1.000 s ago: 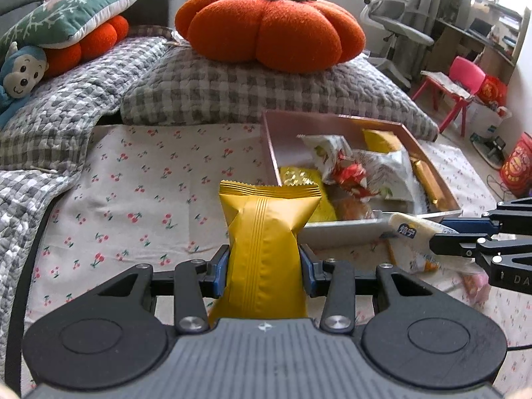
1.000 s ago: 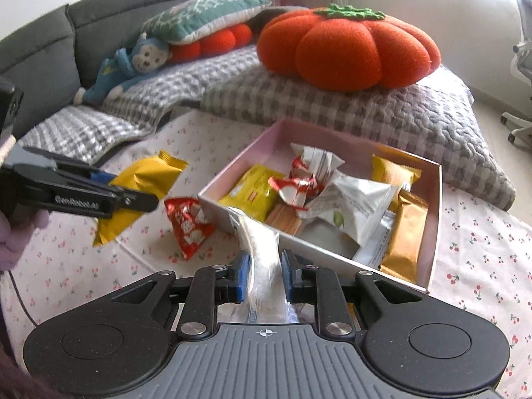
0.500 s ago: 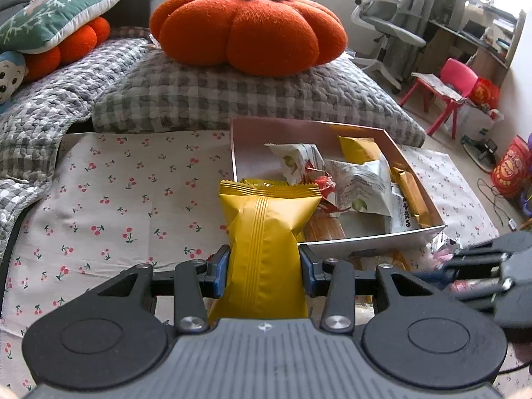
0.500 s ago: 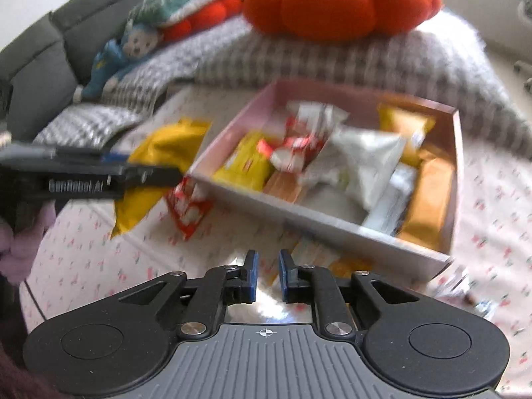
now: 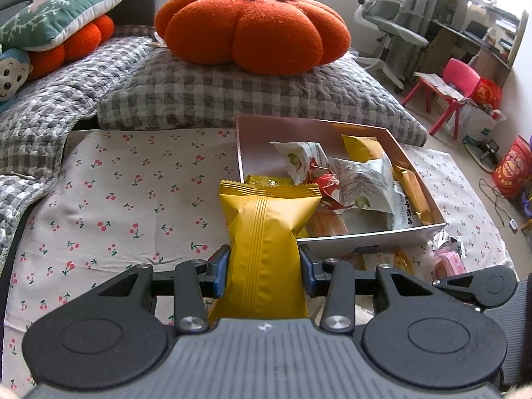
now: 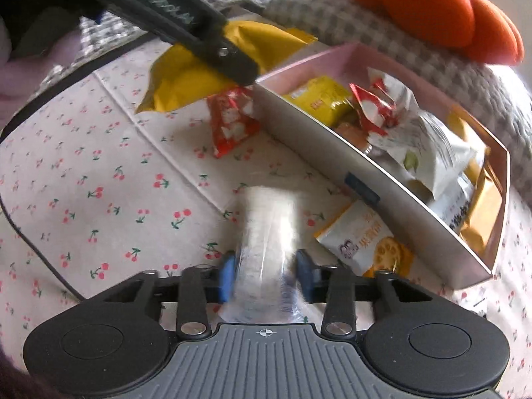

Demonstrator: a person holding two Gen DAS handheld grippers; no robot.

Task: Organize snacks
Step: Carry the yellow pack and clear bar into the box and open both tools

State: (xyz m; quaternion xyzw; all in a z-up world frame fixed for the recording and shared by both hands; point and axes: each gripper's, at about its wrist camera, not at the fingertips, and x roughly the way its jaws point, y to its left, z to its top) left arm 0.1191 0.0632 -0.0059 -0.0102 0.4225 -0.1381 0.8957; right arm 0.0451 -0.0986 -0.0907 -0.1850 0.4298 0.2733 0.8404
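My left gripper (image 5: 265,267) is shut on a yellow snack packet (image 5: 266,232) and holds it upright just in front of the pink box (image 5: 375,239), which holds several snack packets. In the right wrist view the same yellow packet (image 6: 206,69) hangs from the left gripper beside the box's near corner (image 6: 332,153). My right gripper (image 6: 266,274) has its jaws spread around a clear silvery packet (image 6: 267,242) low over the cherry-print cloth; the frame is blurred. A red packet (image 6: 231,121) and a white-orange cracker packet (image 6: 362,242) lie outside the box.
A pink wrapped snack (image 5: 449,262) lies on the cloth right of the box. Behind the box is a grey checked cushion (image 5: 232,93) with an orange pumpkin pillow (image 5: 252,26). A quilt and pillows lie at the far left. An office chair and a pink stool stand at the right.
My right gripper has dropped down toward the cloth and its jaws have spread wider around the silvery packet. My left gripper has carried the yellow packet closer to the box.
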